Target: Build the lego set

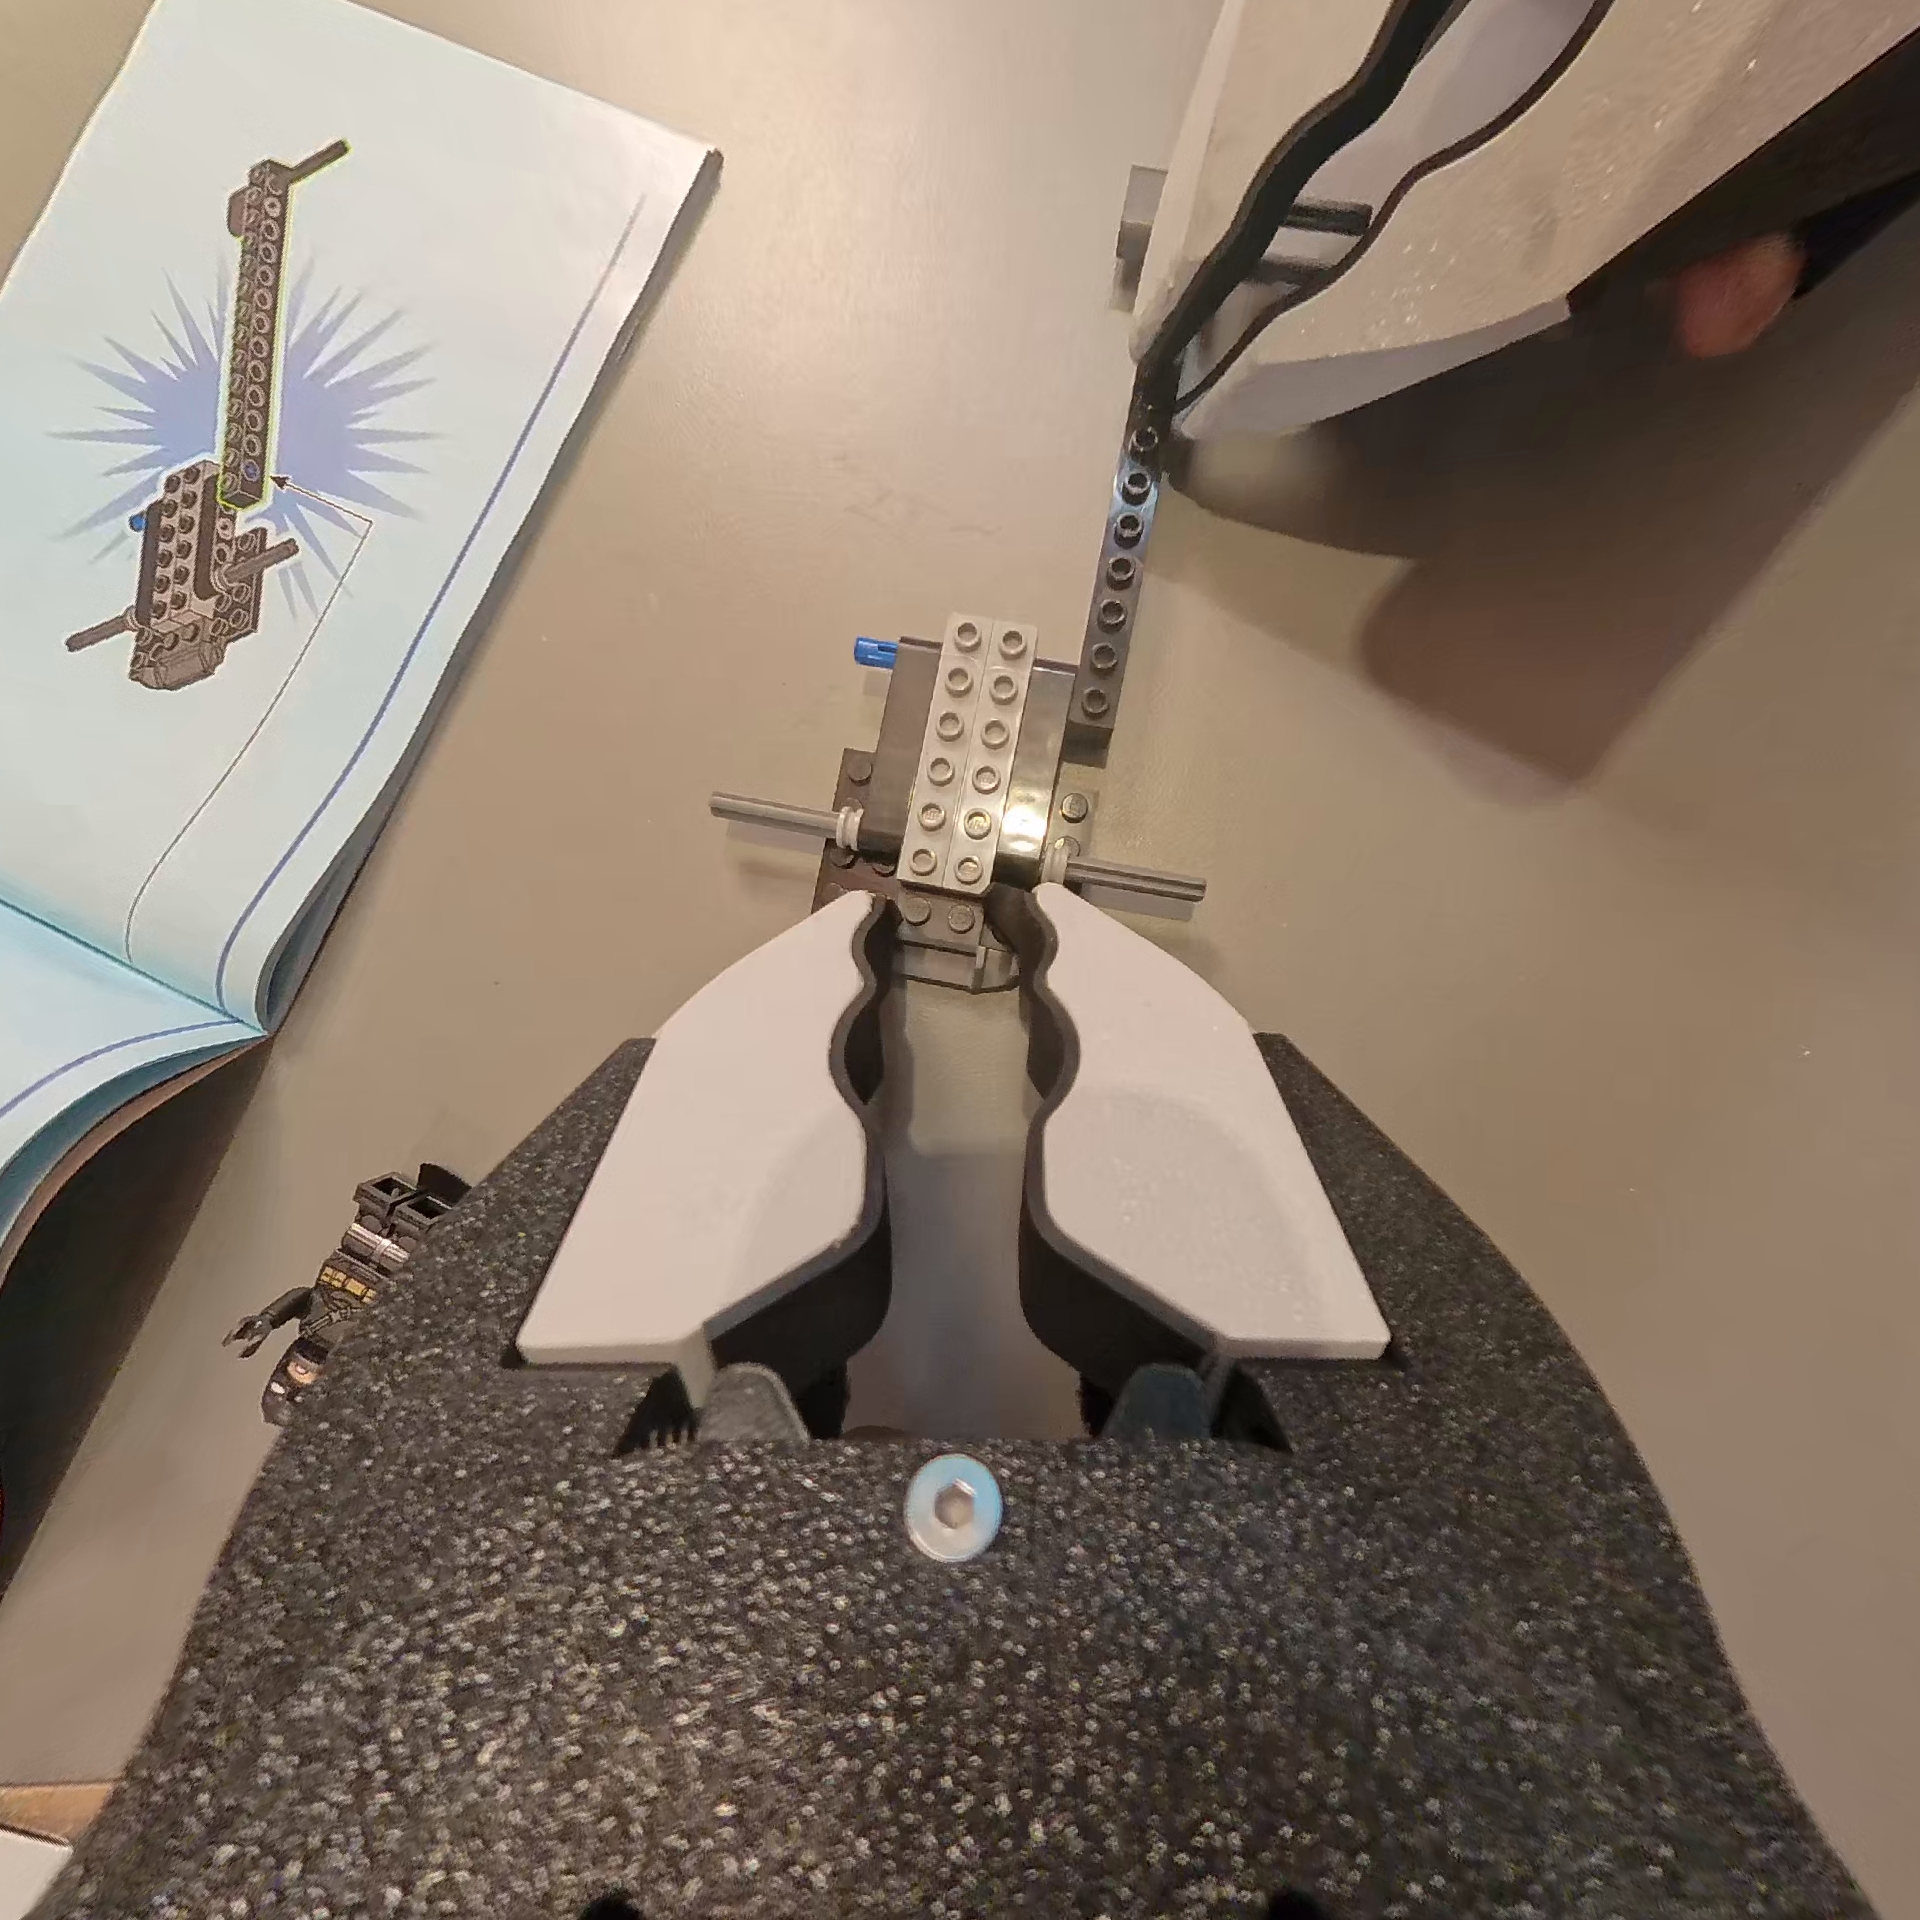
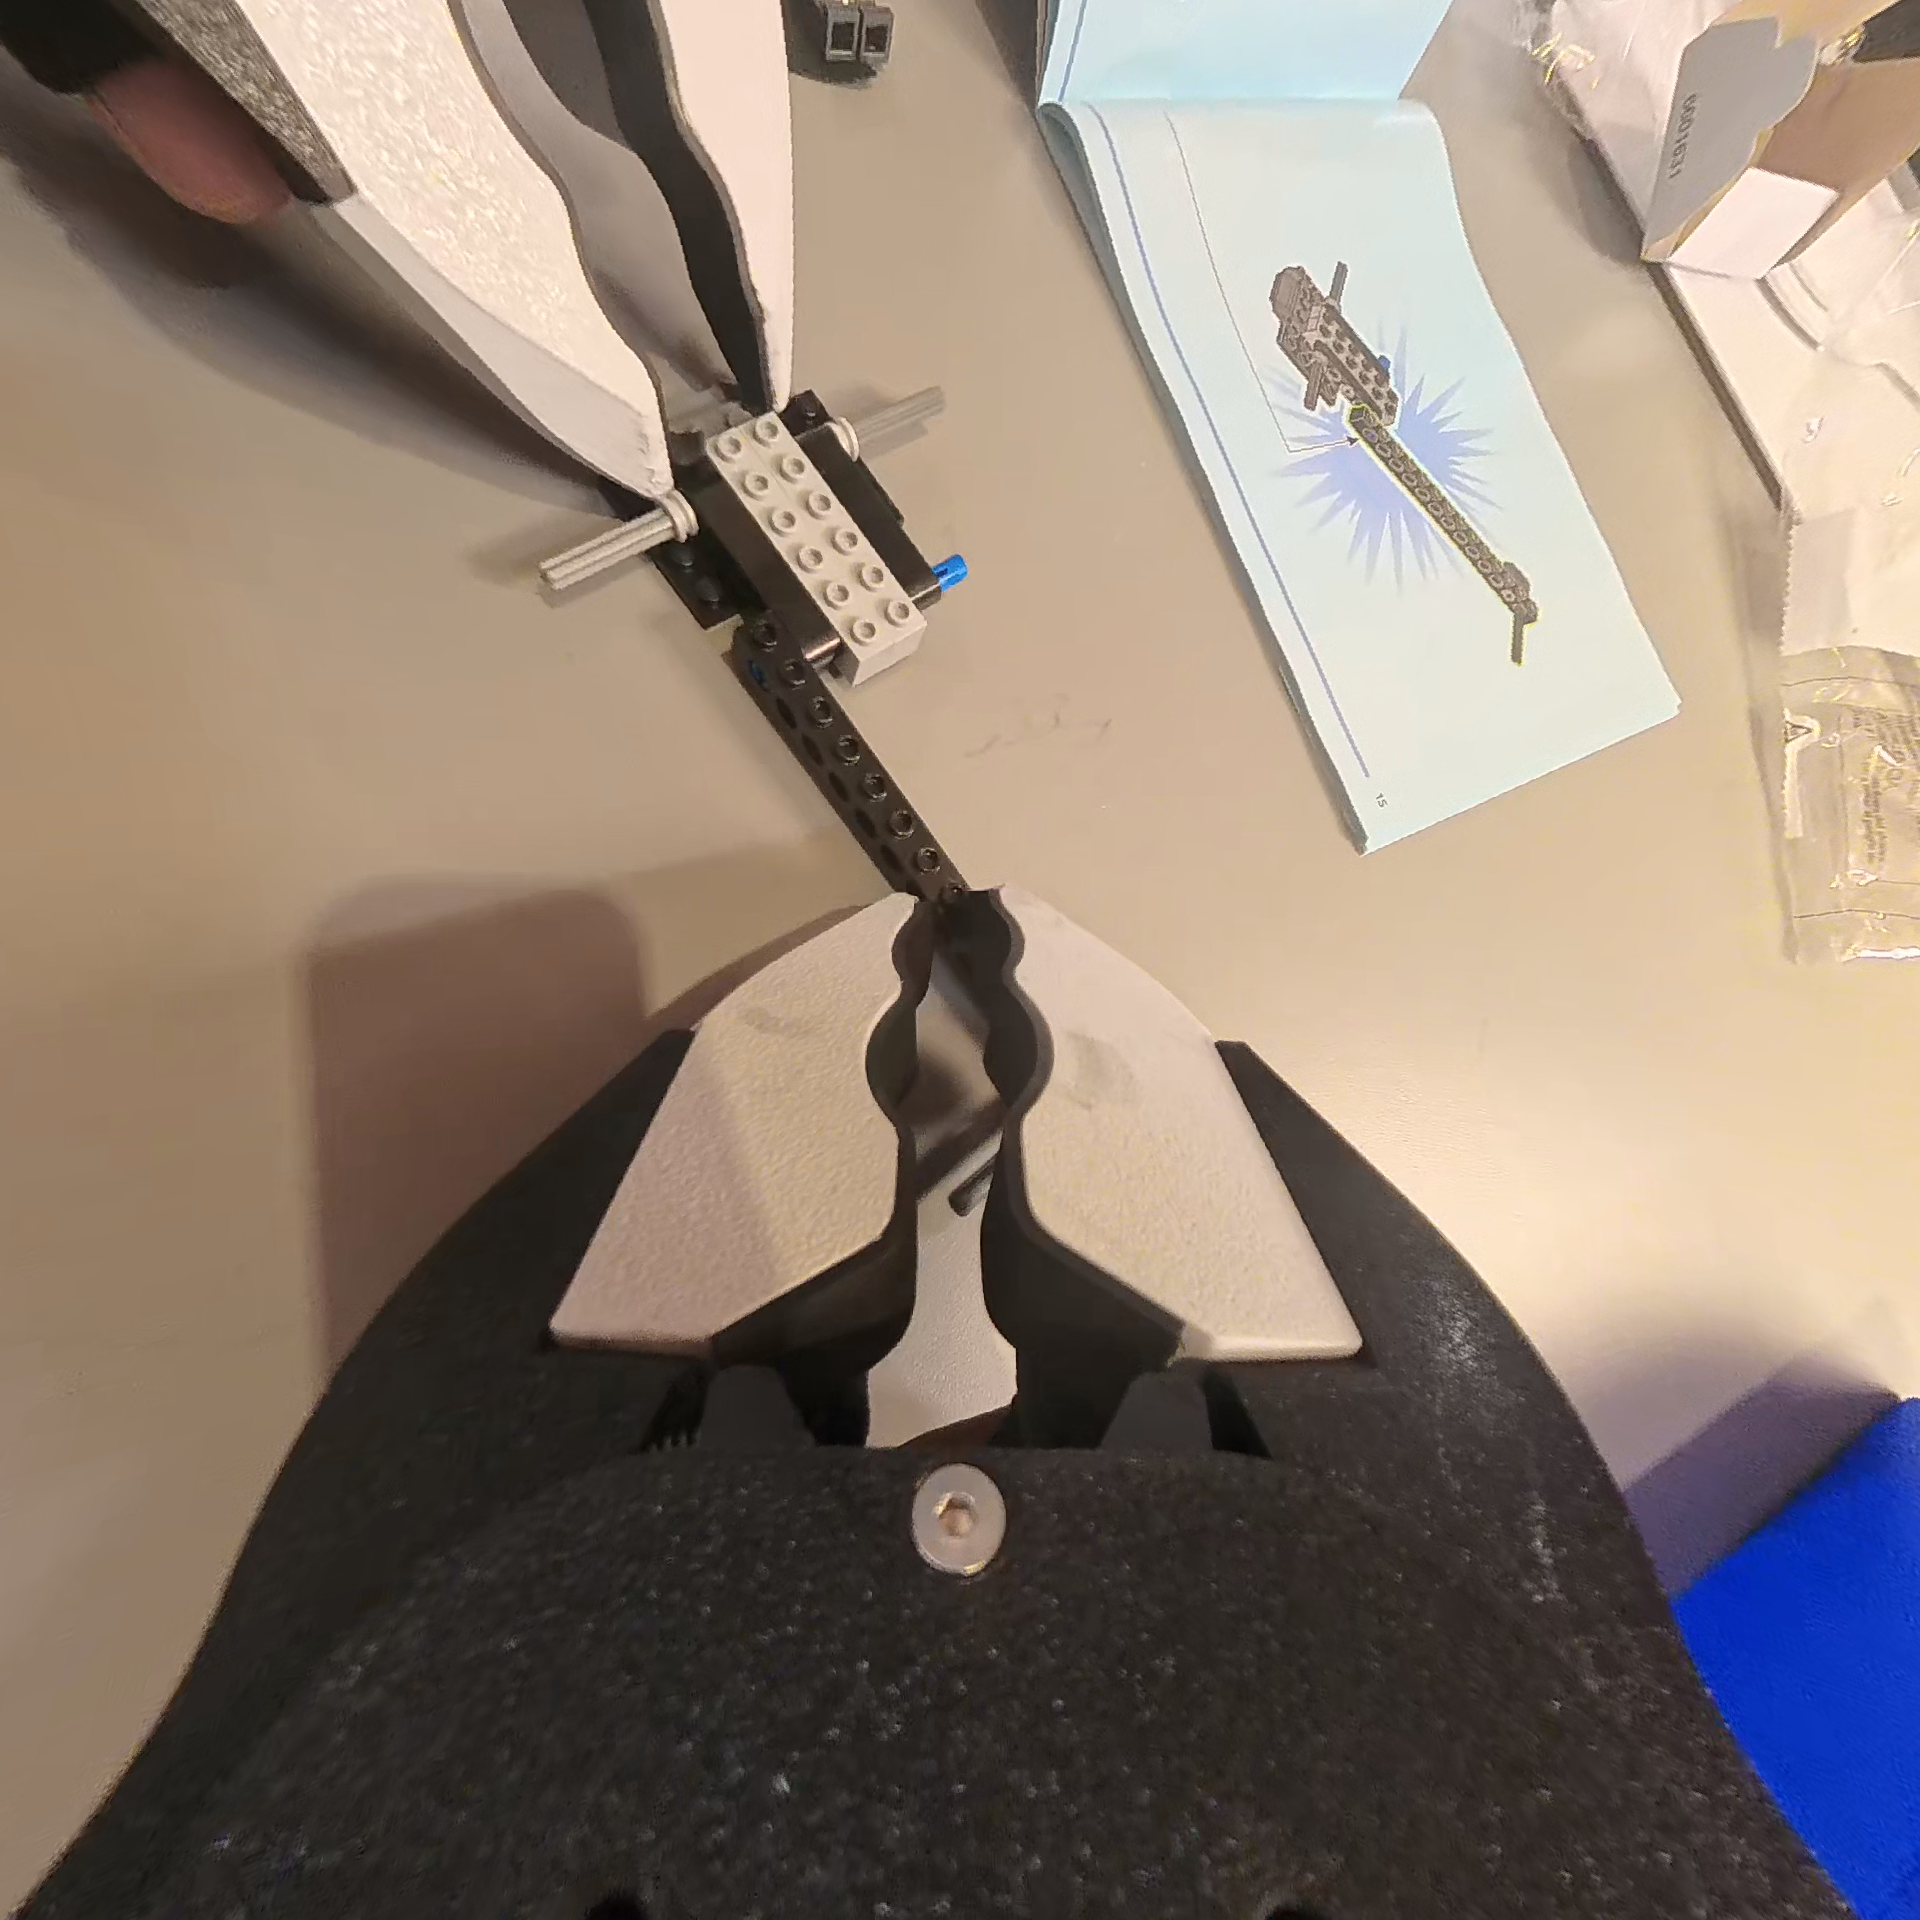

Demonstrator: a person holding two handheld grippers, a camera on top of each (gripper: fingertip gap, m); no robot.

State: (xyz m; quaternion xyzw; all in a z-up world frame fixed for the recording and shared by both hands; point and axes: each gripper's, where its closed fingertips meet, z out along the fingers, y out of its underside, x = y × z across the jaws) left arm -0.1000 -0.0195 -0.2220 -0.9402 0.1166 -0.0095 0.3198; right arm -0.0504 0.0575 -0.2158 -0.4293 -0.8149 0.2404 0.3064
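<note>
A small brick assembly (image 1: 977, 748) lies on the beige table: a light grey studded plate on dark bricks, with a grey axle through it and a blue pin at its side. My left gripper (image 1: 951, 904) is shut on its near end, one pad on each side. It also shows in the right wrist view (image 2: 717, 416), with the assembly (image 2: 810, 540) below it. My right gripper (image 2: 961, 899) is shut on one end of a long black beam with holes (image 2: 852, 758). The beam's far end rests against the assembly's side. In the left wrist view, the beam (image 1: 1122, 561) runs up to the right gripper (image 1: 1169, 374).
An open light-blue instruction booklet (image 1: 312, 416) lies left of the assembly and shows in the right wrist view (image 2: 1403, 468). A dark minifigure (image 1: 343, 1288) lies by my left gripper. Clear plastic bags (image 2: 1839, 800) and a cardboard box (image 2: 1766, 135) sit at far right; a blue object (image 2: 1818, 1558) is near right. Left tips to right tips: about 10 centimetres.
</note>
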